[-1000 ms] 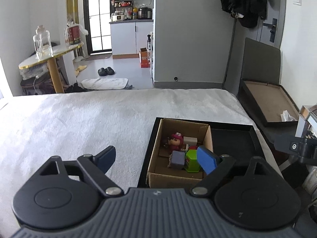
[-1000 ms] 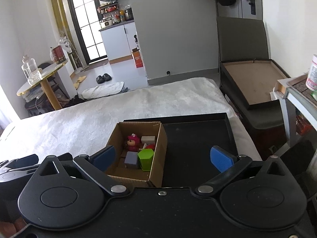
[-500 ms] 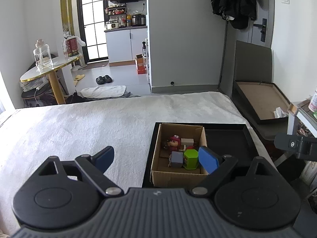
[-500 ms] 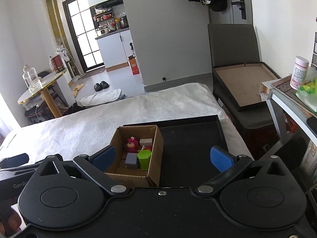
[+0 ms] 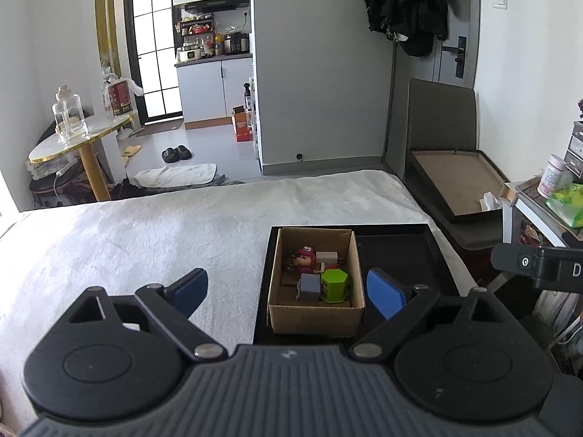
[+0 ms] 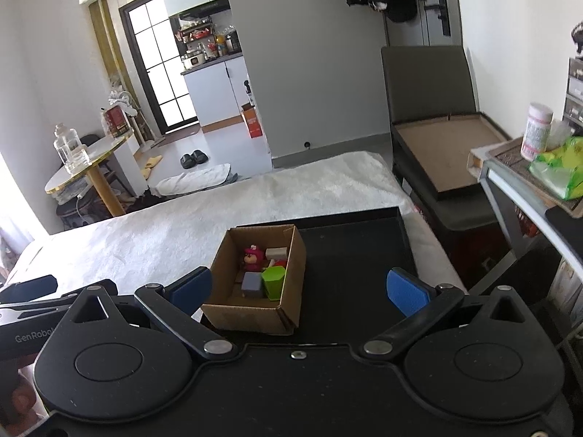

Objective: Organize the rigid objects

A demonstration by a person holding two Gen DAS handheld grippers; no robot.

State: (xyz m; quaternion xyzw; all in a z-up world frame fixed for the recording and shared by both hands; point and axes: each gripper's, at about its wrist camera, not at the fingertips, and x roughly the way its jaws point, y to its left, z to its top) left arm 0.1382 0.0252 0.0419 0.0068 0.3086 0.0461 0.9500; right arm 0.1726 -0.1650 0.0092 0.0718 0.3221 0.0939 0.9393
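Note:
A small open cardboard box (image 5: 316,315) stands in the left part of a black tray (image 5: 397,251) on the white bed cover. In it lie a green hexagonal block (image 5: 334,284), a grey block (image 5: 309,286), a pink figure (image 5: 303,257) and a beige block (image 5: 327,256). The box (image 6: 255,313) and tray (image 6: 349,251) also show in the right wrist view. My left gripper (image 5: 288,291) is open and empty, held above and short of the box. My right gripper (image 6: 298,289) is open and empty, above the tray's near edge.
The white bed cover (image 5: 145,240) spreads to the left of the tray. A dark chair with a flat open carton (image 5: 455,182) stands at the bed's right. A shelf with a white bottle (image 6: 533,127) and green packet is at the far right. A round table (image 5: 80,142) stands on the floor at the left.
Both grippers have risen and drawn back from the box, so box and tray look smaller and lower in the views. Both stay open and empty.

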